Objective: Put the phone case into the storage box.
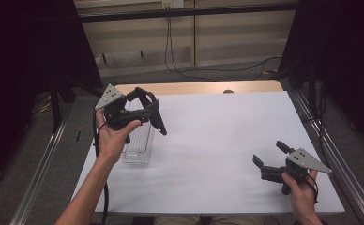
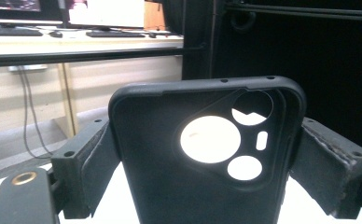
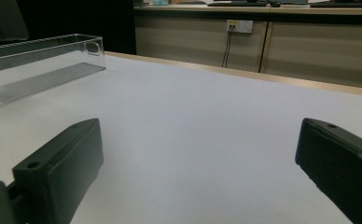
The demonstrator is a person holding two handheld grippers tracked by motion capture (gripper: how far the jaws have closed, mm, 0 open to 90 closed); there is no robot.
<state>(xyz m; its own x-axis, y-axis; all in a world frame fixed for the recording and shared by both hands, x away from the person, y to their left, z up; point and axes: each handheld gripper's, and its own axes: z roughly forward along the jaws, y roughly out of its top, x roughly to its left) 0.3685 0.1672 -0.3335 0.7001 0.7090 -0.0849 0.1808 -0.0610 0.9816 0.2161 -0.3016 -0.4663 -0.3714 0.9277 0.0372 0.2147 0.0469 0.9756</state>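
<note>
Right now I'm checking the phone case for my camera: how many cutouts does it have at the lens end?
4 on the phone case in the left claw: a large round one, a smaller round one below, one partly shadowed above, one small slot beside.

No writing, brand, number or sign can be read anywhere; the phone case [image 2: 202, 154] carries no lettering on its inner face, only round and oval cut-outs; the clear tray [image 3: 39, 60] is unmarked; the screens [image 2: 11, 5] on the far desk are too blurred to make out; the wall socket [image 3: 239, 25] bears no legible label.
</note>
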